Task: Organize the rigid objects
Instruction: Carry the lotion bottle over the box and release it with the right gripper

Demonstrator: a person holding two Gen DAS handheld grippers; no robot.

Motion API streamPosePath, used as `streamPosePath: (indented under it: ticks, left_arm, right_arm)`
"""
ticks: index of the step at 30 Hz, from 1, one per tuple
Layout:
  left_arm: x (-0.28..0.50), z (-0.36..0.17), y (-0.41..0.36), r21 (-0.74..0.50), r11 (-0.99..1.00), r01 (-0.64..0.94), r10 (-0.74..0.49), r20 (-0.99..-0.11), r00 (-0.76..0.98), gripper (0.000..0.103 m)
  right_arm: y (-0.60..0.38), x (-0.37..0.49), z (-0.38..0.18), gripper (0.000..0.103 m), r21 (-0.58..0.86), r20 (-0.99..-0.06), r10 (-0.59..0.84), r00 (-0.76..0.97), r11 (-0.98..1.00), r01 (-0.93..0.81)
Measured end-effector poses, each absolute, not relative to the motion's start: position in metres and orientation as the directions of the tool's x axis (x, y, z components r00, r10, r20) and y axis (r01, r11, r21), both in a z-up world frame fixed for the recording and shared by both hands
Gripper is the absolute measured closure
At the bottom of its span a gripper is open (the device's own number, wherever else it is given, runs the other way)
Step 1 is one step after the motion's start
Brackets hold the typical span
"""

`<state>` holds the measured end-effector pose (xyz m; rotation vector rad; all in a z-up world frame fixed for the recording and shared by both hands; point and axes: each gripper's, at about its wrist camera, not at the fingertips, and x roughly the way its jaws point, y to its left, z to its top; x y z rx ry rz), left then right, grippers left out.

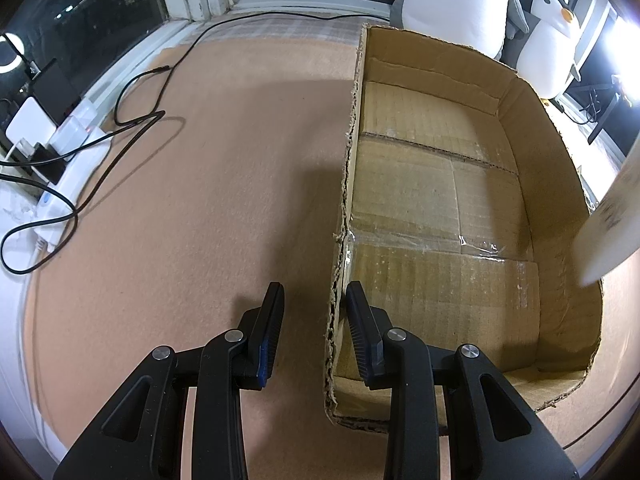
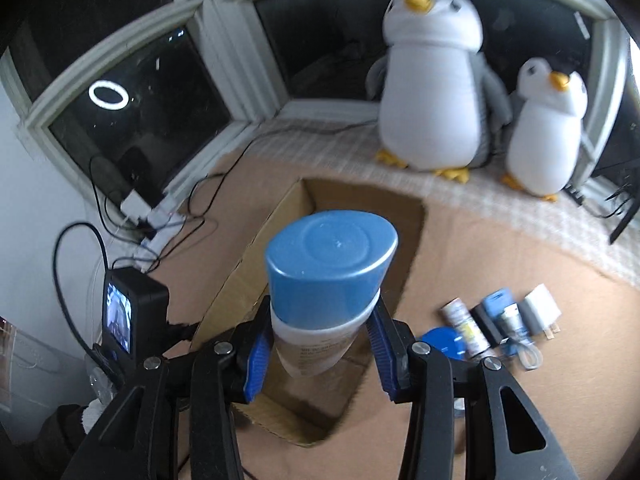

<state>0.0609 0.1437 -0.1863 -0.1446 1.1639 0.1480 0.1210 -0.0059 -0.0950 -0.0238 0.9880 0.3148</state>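
Two penguins: we see a large plush penguin [image 2: 434, 92] and a small plush penguin [image 2: 546, 132] on the sill behind the cardboard box [image 2: 412, 248], black cables [image 1: 132, 120] trailing over the tan mat [image 1: 200, 200] at left.
Clutter: we count a white charger [image 2: 540, 312], small tubes and a blue lid [image 2: 442, 340] lying close together right of the box.
Left gripper [image 1: 314, 300]: our fingers stand apart, straddling the box's torn near wall [image 1: 340, 280], gripping nothing.
Right gripper [image 2: 320, 320]: ours is clamped on a white bottle [image 2: 316, 344] with a blue cap [image 2: 330, 264], held over the box.
Views: only our left camera shows the bare taped box floor [image 1: 432, 200]; there the bottle is a white blur at the right edge.
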Motion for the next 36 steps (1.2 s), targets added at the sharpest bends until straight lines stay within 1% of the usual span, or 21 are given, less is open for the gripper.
streamPosePath:
  ticks: [5, 12, 18, 20, 21, 22, 30, 36]
  left_arm:
    - [0.061, -0.186, 0.144, -0.037, 0.981, -0.191, 0.041, -0.921, 0.389, 0.072]
    - [0.062, -0.186, 0.145, -0.037, 0.981, -0.192, 0.042, -0.920, 0.391, 0.072]
    - [0.061, -0.188, 0.146, -0.031, 0.981, -0.191, 0.047, -0.919, 0.391, 0.072]
    - [0.061, -0.188, 0.146, -0.031, 0.981, -0.191, 0.047, -0.919, 0.392, 0.072]
    - [0.061, -0.188, 0.146, -0.031, 0.981, -0.192, 0.047, -0.919, 0.392, 0.072]
    - [0.061, -0.188, 0.145, -0.030, 0.981, -0.193, 0.048, -0.919, 0.392, 0.072]
    - [0.061, -0.189, 0.143, -0.026, 0.981, -0.190, 0.052, -0.918, 0.394, 0.072]
    - [0.060, -0.189, 0.144, -0.025, 0.982, -0.189, 0.052, -0.917, 0.395, 0.072]
  right_arm:
    - [0.002, 0.135, -0.127, 0.062, 0.174, -0.864, 0.272, 0.424, 0.951, -0.255]
    - [0.009, 0.144, -0.151, 0.062, 0.162, -0.881, 0.250, 0.402, 0.957, -0.241]
    - [0.018, 0.144, -0.149, 0.060, 0.111, -0.882, 0.222, 0.416, 0.955, -0.275]
    - [0.019, 0.143, -0.148, 0.054, 0.096, -0.880, 0.214, 0.423, 0.954, -0.284]
    - [0.019, 0.142, -0.147, 0.047, 0.086, -0.879, 0.207, 0.430, 0.955, -0.283]
    - [0.019, 0.141, -0.146, 0.044, 0.077, -0.877, 0.199, 0.438, 0.957, -0.281]
    - [0.008, 0.131, -0.136, 0.042, 0.036, -0.868, 0.160, 0.470, 0.965, -0.261]
    - [-0.028, 0.117, -0.125, 0.042, 0.049, -0.856, 0.145, 0.495, 0.978, -0.202]
